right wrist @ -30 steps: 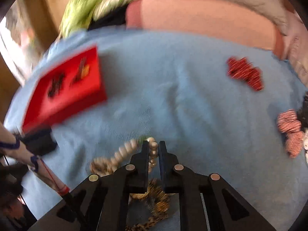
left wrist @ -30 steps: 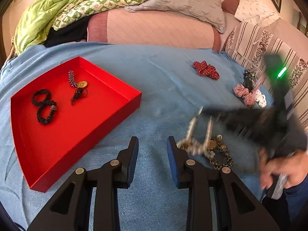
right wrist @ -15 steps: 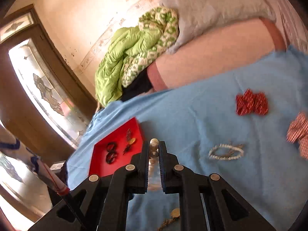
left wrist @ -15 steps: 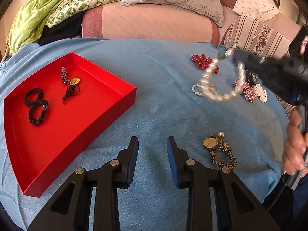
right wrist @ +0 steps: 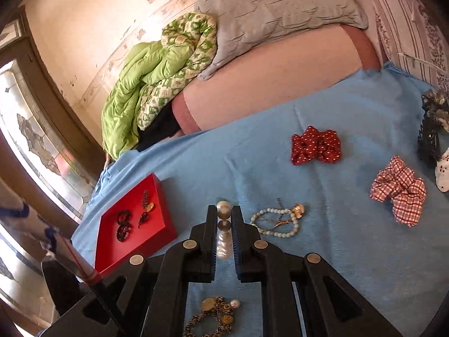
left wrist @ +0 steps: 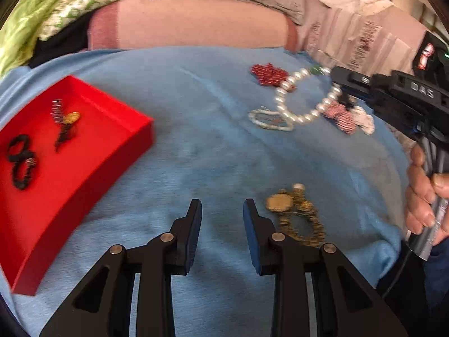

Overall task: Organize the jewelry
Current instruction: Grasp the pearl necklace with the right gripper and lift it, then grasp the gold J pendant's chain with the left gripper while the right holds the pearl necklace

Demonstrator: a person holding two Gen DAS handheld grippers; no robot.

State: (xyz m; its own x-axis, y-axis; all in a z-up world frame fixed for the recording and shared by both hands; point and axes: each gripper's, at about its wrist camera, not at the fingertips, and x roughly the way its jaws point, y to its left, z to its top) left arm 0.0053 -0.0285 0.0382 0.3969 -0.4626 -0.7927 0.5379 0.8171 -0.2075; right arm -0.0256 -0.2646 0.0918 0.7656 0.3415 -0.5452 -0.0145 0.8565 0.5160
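The right gripper (right wrist: pixel 224 226) has its fingers (right wrist: pixel 210 230) clamped on a pearl necklace (right wrist: pixel 223 240), with beads showing in the narrow gap between them. In the left wrist view the same necklace (left wrist: pixel 297 101) hangs as a loop from the tip of the right gripper (left wrist: pixel 338 80), lifted clear of the blue blanket (left wrist: pixel 213 140), and the right hand (left wrist: pixel 423 193) grips the handle at the frame's right edge.

The left gripper (left wrist: pixel 221 216) hovers low over the blanket with its fingers (left wrist: pixel 193 224) apart and nothing between them. Just beside its right finger lies a leopard bracelet (left wrist: pixel 297 216) with a gold medallion; in the right wrist view this bracelet (right wrist: pixel 213 317) lies below the gripper.

Farther out on the blanket, a pale bead bracelet (right wrist: pixel 276 221) with a gold charm lies near the right gripper's tip. Beyond it are a red dotted scrunchie (right wrist: pixel 315 146), a red checked scrunchie (right wrist: pixel 398 193) and, at the right edge, a dark scrunchie (right wrist: pixel 432 123) with a white one (right wrist: pixel 443 171) beside it.

To the left, a red tray (left wrist: pixel 92 174) lies on the blanket, well apart from the necklace. Inside it lie two black bracelets (left wrist: pixel 21 160), touching each other, and a dark chain with a gold pendant (left wrist: pixel 66 120).

Behind the blanket are a pink bolster (right wrist: pixel 275 84), a grey pillow (right wrist: pixel 277 8) and a green quilt (right wrist: pixel 134 92).
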